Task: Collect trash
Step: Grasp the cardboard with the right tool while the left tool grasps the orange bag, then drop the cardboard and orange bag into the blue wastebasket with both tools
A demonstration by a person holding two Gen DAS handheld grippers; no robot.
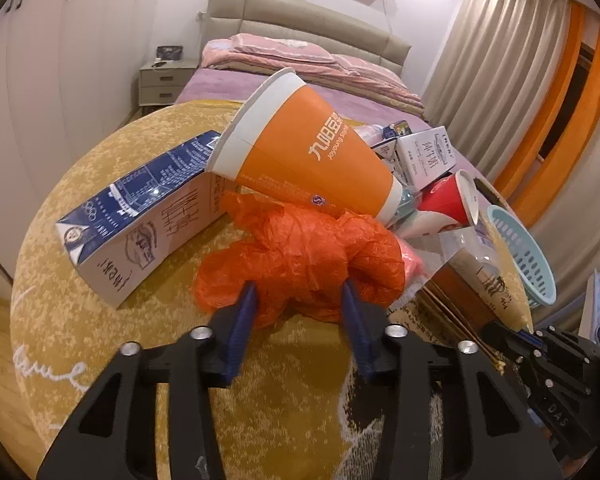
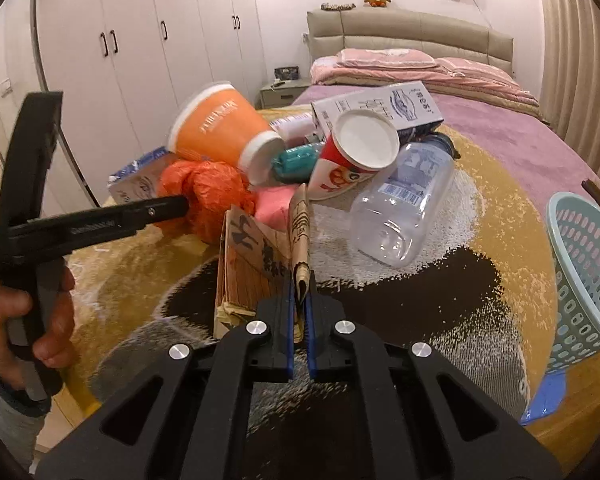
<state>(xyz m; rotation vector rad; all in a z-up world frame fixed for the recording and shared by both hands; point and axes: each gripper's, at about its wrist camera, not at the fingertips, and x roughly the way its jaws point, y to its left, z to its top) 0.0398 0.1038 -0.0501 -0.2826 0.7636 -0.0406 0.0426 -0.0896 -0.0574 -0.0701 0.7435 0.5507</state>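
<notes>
In my left wrist view, my left gripper (image 1: 298, 300) stands spread at lower centre, its blue fingers either side of the crumpled orange plastic bag (image 1: 300, 256) on the yellow rug (image 1: 100, 280); the orange cup (image 1: 304, 148) lies above. In my right wrist view, my right gripper (image 2: 299, 300) is clenched on the brown paper bag (image 2: 260, 264) at centre, with the blue basket (image 2: 588, 276) at the right edge.

Left gripper (image 1: 298, 294): jaws spread wide, blue fingers (image 1: 246, 312) reaching forward, tips level, one either side of crumpled orange bag (image 1: 300, 256), whether touching it unclear. Person's left hand (image 2: 40, 316) wrapped round its black handle, knuckles toward camera, grey cuff at wrist. Right gripper (image 2: 300, 300): jaws nearly closed, pinching brown paper edge (image 2: 302, 240) upright between blue pads. Right hand out of view.
</notes>
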